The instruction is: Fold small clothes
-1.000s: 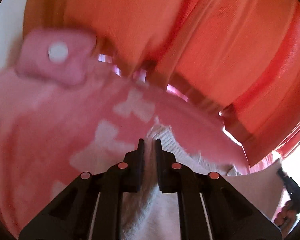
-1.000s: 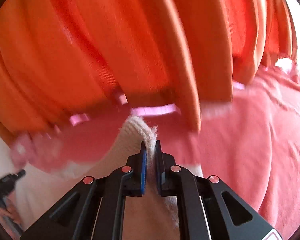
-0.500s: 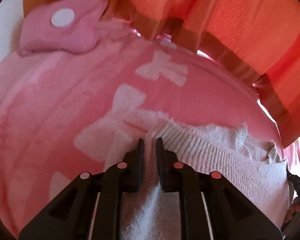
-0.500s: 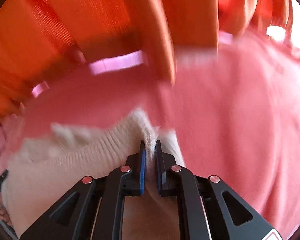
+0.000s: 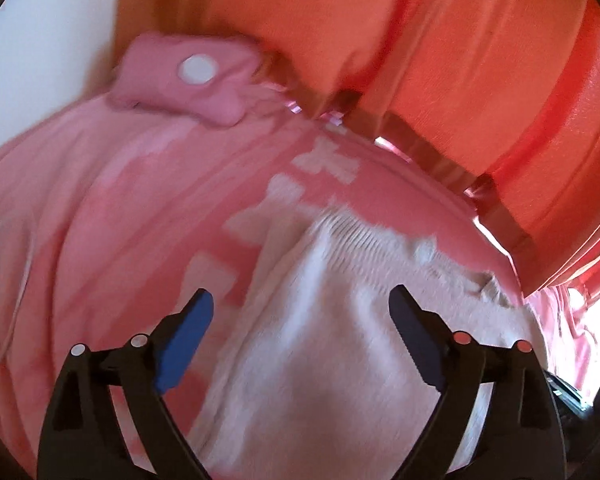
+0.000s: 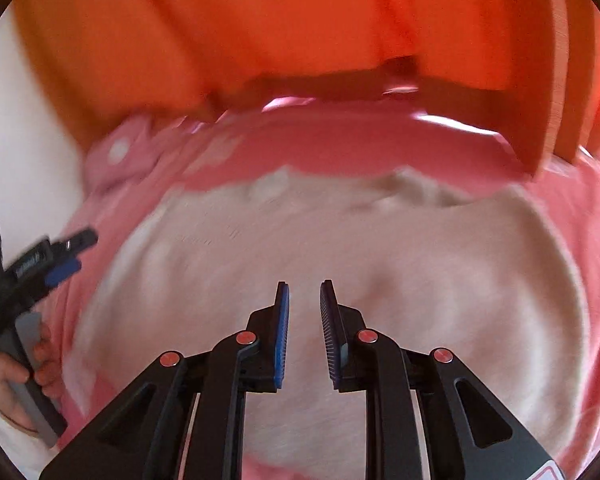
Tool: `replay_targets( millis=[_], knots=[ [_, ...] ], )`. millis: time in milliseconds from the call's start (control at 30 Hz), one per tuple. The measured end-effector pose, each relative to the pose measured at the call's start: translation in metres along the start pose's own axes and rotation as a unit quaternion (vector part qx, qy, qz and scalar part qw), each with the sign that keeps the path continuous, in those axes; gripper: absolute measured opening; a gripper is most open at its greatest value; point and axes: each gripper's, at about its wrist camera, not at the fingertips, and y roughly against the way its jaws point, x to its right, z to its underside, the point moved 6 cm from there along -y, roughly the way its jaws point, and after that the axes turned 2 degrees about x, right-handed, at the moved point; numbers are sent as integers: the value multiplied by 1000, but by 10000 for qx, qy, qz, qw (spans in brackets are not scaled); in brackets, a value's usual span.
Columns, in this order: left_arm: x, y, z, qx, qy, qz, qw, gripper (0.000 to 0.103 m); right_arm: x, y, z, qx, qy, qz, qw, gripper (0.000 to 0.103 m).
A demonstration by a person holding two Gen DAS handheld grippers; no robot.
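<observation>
Cream knit garment [image 6: 340, 248] lying flat, long axis sideways across pink blanket [image 5: 100, 208]

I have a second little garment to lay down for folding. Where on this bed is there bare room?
Bare pink blanket lies left of the cream knit garment, between it and the pink pillow. A narrower strip runs behind its far edge, below the orange curtain, and another to its right. The middle is taken: both claws, left and right, opening over the knit.
</observation>
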Motion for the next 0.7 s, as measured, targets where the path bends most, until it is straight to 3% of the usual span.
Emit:
replay_targets(
  millis=[133,267,433,500,667,700],
  knots=[
    [-41,-5,34,-441,444,-480,9969,87,-11,-34,19,-523,186,132,9984,18],
    [-65,-15,52,-855,1178,-202,9891,88,-15,-42,23,-523,259,211,9981,18],
    [-53,-15,53,-817,834,-281,9928,86,-11,-44,22,-524,230,194,9982,18],
    [-50,-14,52,-781,827,-202,9933,75,-10,-47,21,-524,235,174,9982,18],
    [-40,-14,54,-836,996,309,9910,25,-9,-47,22,-527,185,123,9984,19],
    [-36,-10,52,-755,958,333,9920,22,-9,-46,22,-536,150,102,9984,19]
  ],
)
